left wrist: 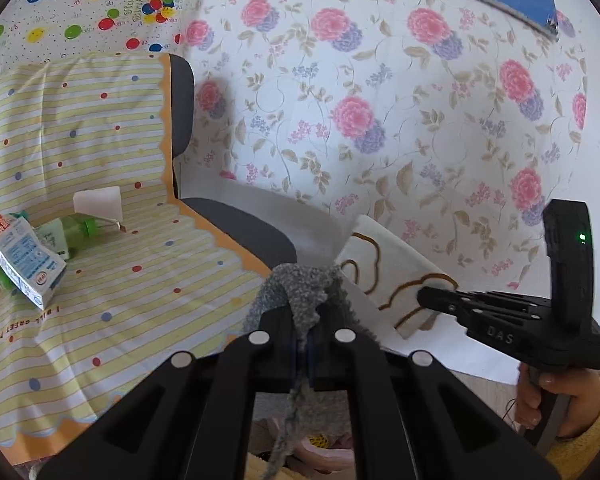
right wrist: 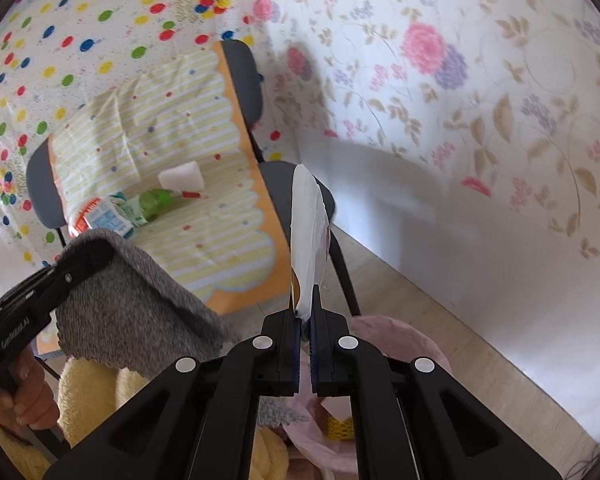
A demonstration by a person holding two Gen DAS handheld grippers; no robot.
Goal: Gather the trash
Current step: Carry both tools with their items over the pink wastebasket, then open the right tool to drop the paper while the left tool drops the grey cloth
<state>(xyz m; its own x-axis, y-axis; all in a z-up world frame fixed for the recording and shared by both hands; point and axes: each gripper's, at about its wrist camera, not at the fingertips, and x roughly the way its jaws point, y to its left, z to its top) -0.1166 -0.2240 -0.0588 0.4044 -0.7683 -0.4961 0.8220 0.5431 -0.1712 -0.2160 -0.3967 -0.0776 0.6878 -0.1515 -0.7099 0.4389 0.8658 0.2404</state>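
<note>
left gripper [left wrist: 305,320] clamped on grey cloth [left wrist: 300,292] — right gripper [right wrist: 308,312] pinching white paper [right wrist: 308,224]

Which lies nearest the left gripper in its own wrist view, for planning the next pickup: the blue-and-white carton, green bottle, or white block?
From the left gripper:
1. Blue-and-white carton, far left on the chair seat.
2. Green bottle, behind it.
3. White block, against the backrest.

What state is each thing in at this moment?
Left gripper: shut on grey cloth.
Right gripper: shut on white wrapper.
Green bottle: lying on the chair, cap on.
Carton: lying tilted, crumpled.
Pink bag: open, trash inside.
</note>
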